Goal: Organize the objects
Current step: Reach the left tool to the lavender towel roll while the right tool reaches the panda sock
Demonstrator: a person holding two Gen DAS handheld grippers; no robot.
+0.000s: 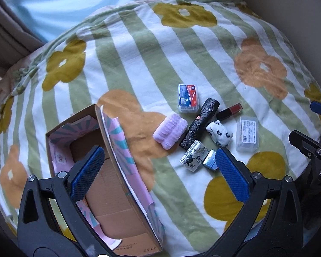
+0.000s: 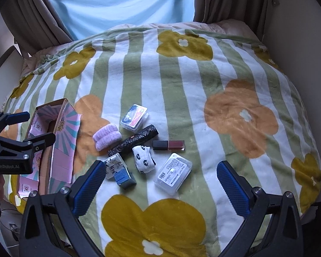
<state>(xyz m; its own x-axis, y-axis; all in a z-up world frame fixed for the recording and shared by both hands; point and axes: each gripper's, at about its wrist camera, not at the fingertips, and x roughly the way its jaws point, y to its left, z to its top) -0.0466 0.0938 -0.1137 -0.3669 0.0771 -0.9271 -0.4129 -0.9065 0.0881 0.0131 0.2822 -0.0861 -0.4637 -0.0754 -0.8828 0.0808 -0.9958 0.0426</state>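
1. Striped, flower-printed blanket (image 2: 182,81) covers a soft bed, with curtains (image 2: 27,17) and a pale blue drape at the far end.
2. At the left lies an open box (image 1: 109,175), cardboard inside and pink-patterned outside, apparently empty, its long flap folded out to the right.
3. A cluster of small things sits right of the box: purple cloth (image 2: 106,136), black roll (image 2: 134,142), spotted sock (image 2: 143,159), lipstick (image 2: 168,145), two clear cases (image 2: 173,175) (image 2: 134,115), a printed packet (image 2: 114,165) and a small blue box (image 2: 124,178).
4. Left gripper (image 1: 158,171) hovers over the box's near end, fingers wide apart, holding nothing.
5. Right gripper (image 2: 160,184) hovers near the cluster, fingers spread wide and empty, with the near case and blue box between them in view.
6. Nothing looks packed yet, so the job seems to be at its start.
7. Cloth and sock are light and soft; they should squash under a pinch, so a grip across the middle looks safest.
8. Cases are stiff, smooth plastic and may slip; closing across the short sides seems best.
9. Lipstick is small, hard and likely to roll; grip across its body.
10. Bedding gives under pressure, so pressing down may sink items rather than pin them.
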